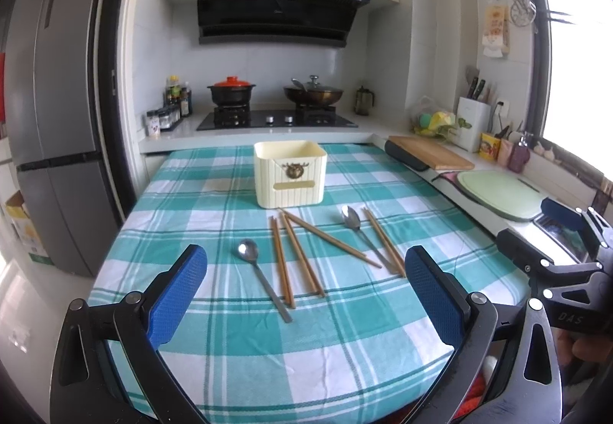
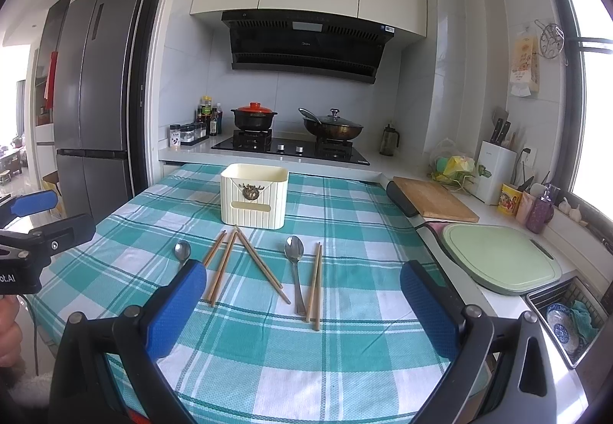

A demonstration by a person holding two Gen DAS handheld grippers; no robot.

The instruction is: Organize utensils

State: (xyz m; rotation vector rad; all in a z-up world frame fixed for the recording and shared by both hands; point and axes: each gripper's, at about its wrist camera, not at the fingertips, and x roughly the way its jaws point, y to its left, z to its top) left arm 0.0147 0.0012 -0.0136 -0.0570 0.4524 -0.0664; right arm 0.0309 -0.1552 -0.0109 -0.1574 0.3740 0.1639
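Hovering wide open and empty, left tool and right tool should each pinch one brown wooden chopstick pair mid-shaft, then carry it to the cream ribbed plastic holder near the table's far edge.

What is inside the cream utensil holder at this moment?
Only the inner back wall near the rim of the cream utensil holder shows, and nothing sticks out above it. Its front wall hides the floor. Spoons and chopsticks lie on the tablecloth.

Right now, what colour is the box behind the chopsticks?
Cream, with a small brown emblem on its front: the box shows best in the right wrist view.
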